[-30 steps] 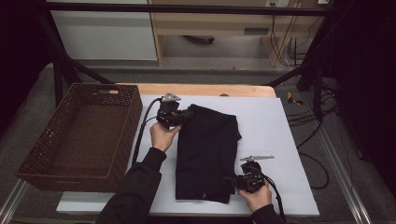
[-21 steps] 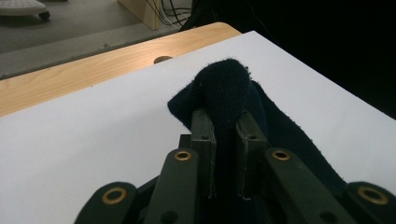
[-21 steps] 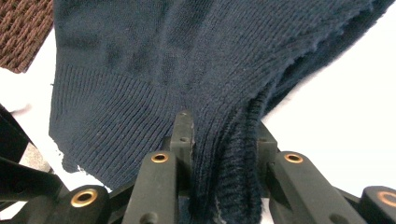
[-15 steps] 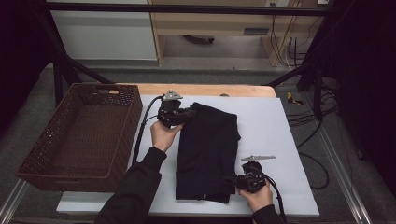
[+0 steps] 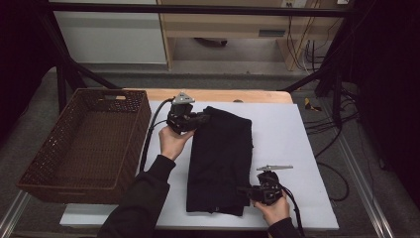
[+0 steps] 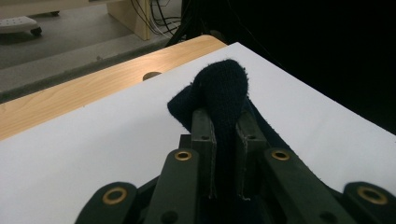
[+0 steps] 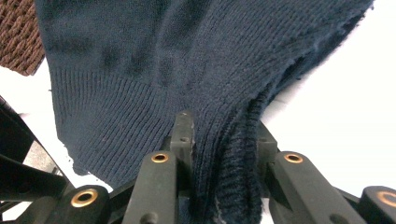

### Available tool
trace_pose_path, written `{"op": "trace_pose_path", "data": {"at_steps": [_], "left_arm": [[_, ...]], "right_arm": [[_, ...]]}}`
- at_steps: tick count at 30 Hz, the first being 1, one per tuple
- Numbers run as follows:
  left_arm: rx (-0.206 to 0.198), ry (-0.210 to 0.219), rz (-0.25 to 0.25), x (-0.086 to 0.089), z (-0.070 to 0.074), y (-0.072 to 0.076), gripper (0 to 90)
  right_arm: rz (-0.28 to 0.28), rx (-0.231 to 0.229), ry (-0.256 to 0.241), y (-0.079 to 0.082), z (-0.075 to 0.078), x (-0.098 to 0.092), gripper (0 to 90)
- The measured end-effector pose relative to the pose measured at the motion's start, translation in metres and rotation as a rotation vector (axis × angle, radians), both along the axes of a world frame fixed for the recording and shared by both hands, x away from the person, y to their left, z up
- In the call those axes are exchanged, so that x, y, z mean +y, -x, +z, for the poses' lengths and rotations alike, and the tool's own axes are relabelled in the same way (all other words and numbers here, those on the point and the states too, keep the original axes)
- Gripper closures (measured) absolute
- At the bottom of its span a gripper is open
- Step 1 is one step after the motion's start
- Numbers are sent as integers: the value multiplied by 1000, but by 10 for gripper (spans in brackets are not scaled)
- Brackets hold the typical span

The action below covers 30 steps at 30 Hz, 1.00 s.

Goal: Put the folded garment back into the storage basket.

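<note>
— Where is the sweater (image 5: 220,161) found?

— It is seen in the middle of the high view, laid flat and folded lengthwise on the white sheet (image 5: 287,144) that covers the table (image 5: 223,94). A brown wicker basket (image 5: 124,148) is seen at the left of the frame, beside the sheet.

— And how are the tongs set?

— The left tongs (image 5: 200,118) are pressed together on a bunched corner at the upper left of the sweater; in the left gripper view a dark knit lump (image 6: 223,93) is seen squeezed up between the jaws. The right tongs (image 5: 243,191) are closed on the lower right corner; in the right gripper view the thick ribbed hem (image 7: 233,154) is seen pinched between the jaws.

— How is the sweater expected to handle?

— It is judged soft, limp and fairly light. No shape would be kept once lifted, so sagging between the two holds is to be expected. The knit is not slippery, and a good grip is given by the ribbed hem. Corners and doubled edges are judged the best places to be held, since a single layer could stretch or slide out.
</note>
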<state>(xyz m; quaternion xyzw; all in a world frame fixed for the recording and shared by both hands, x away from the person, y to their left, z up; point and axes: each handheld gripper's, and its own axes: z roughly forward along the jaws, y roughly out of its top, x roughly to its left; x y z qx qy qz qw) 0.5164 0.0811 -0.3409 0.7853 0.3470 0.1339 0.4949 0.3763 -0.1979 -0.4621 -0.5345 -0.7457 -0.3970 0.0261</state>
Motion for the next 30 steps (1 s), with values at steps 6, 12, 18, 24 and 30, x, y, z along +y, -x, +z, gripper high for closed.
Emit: {"op": "trace_pose_path", "data": {"at_steps": [6,12,18,24,30], "left_arm": [[-3,0,-3,0,5,2,801],[-14,-4,-9,0,10,5,801],[-22,1,-12,2,16,7,802],[-29,0,-13,3,22,9,802],[-35,-5,-11,6,27,11,802]], "right_arm": [[1,-5,-4,0,2,0,709],[1,-13,-9,2,4,1,710],[3,-24,-14,2,7,1,711],[7,-34,-20,3,10,3,711],[10,-43,-27,4,13,5,711]]}}
